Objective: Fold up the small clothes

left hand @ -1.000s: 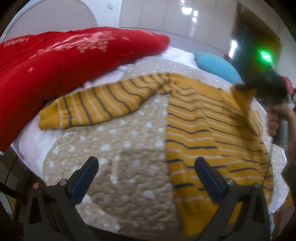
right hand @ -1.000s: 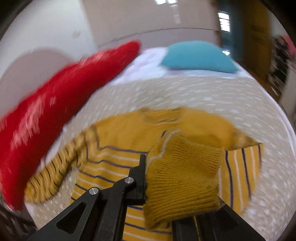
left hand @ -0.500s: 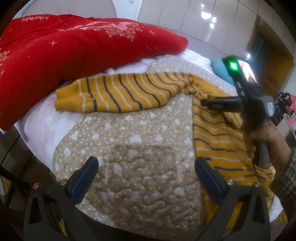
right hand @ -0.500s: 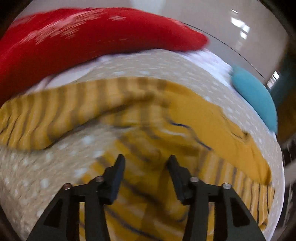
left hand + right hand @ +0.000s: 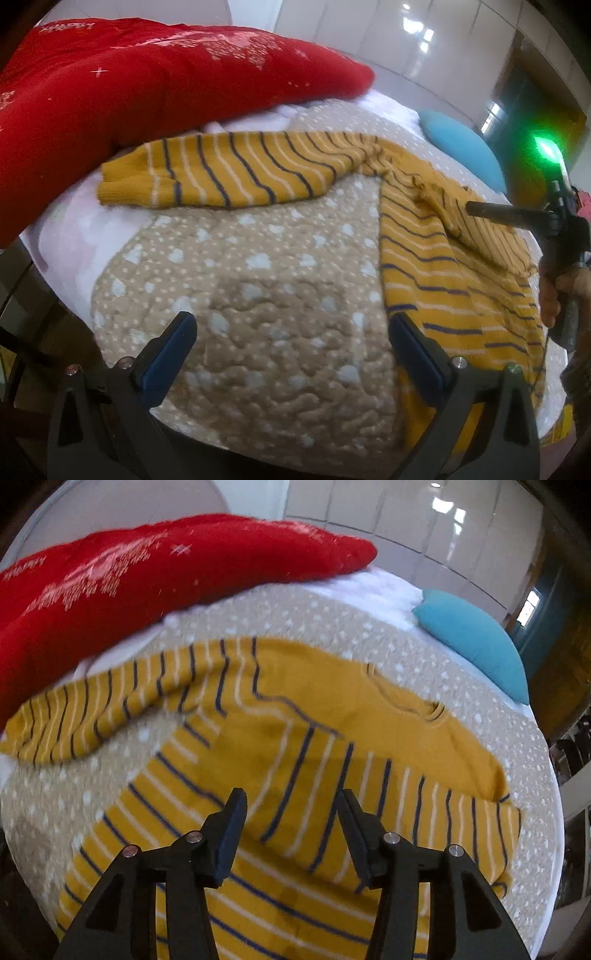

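A mustard-yellow sweater with navy and white stripes [image 5: 424, 258] lies on a beige dotted quilt [image 5: 277, 314]. Its left sleeve [image 5: 229, 173] stretches out to the left. Its right sleeve [image 5: 369, 775] is folded across the body. My left gripper [image 5: 291, 350] is open and empty, above the quilt just left of the sweater's hem. My right gripper [image 5: 291, 827] is open and empty, just above the folded sleeve; it also shows at the right edge of the left wrist view [image 5: 517, 214].
A big red blanket [image 5: 147, 81] is heaped at the back left, close to the outstretched sleeve's cuff. A teal pillow [image 5: 476, 638] lies at the back right. The bed's edge runs along the left and near sides.
My right gripper carried the right sleeve across the sweater's body, let it go and opened. It has since drawn back a little. My left gripper stayed open, shifting only slightly.
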